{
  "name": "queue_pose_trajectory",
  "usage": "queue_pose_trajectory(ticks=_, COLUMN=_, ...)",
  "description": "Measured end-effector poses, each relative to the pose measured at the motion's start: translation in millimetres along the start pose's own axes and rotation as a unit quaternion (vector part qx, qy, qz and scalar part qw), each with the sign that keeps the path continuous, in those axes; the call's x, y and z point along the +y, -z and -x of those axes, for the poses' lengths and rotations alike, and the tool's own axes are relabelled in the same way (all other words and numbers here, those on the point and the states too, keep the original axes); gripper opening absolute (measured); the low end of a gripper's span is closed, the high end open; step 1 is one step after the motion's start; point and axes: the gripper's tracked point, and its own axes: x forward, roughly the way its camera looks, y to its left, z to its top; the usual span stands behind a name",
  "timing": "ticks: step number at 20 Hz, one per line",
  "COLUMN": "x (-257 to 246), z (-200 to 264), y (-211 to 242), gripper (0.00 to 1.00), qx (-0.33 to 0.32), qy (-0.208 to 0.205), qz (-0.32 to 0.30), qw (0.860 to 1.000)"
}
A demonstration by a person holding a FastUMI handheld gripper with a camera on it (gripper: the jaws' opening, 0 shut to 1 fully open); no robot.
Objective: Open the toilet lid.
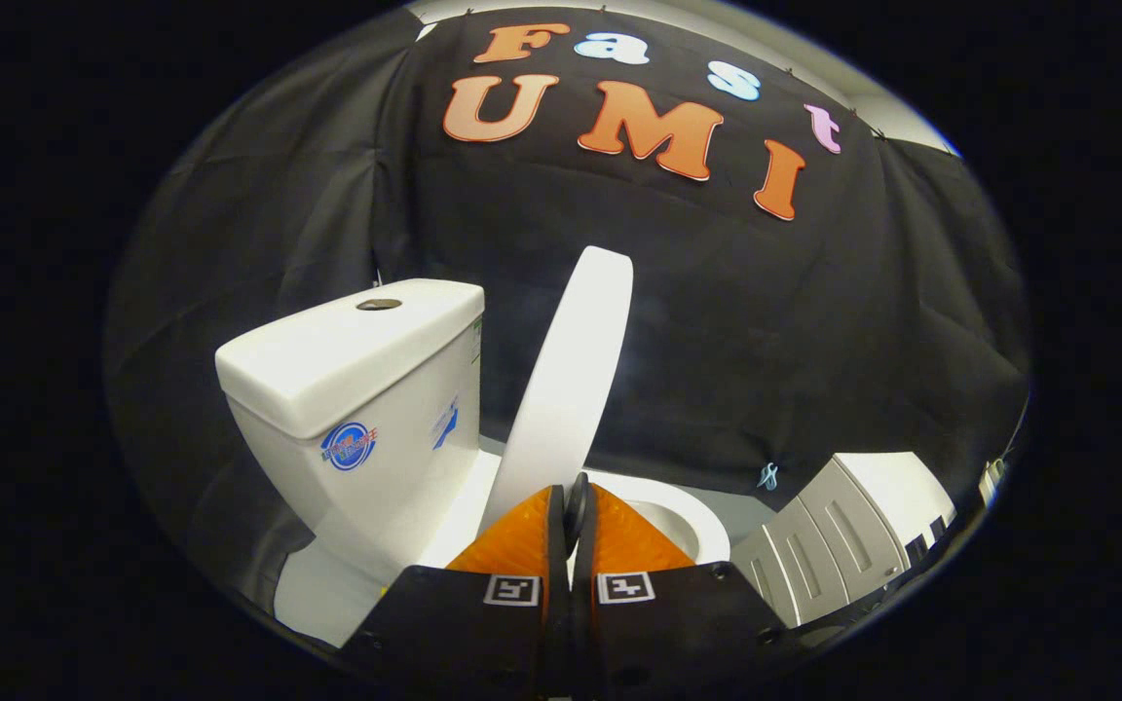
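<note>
Gripper view: toilet lid (571, 380) raised near upright, edge-on, rising just ahead of the fingers beside the tank (356, 389). Gripper (573, 521) narrowed almost to touching, apparently pinching the lid's lower edge between both fingers; actual contact too hidden to confirm. Bowl rim (697, 521) exposed beyond the fingers, white cabinet (843, 535) off to the right. Risk, as judged: lid not yet resting back against the tank, so an early release or a slipping pinch likely to let it fall shut.
</note>
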Motion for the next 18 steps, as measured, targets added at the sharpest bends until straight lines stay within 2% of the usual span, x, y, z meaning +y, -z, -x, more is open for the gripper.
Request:
queue_pose_trajectory(ticks=3, x=15.8, z=-1.3, y=-5.4, gripper=0.08, qx=-0.002, qy=0.021, qz=0.031, qw=0.999)
queue_pose_trajectory(ticks=9, x=56.6, z=1.1, y=-17.2, gripper=0.08, qx=-0.017, qy=0.028, qz=0.076, qw=0.997)
queue_pose_trajectory(ticks=18, x=108.3, z=4.6, y=-23.6, gripper=0.08, qx=-0.024, qy=0.014, qz=0.106, qw=0.994)
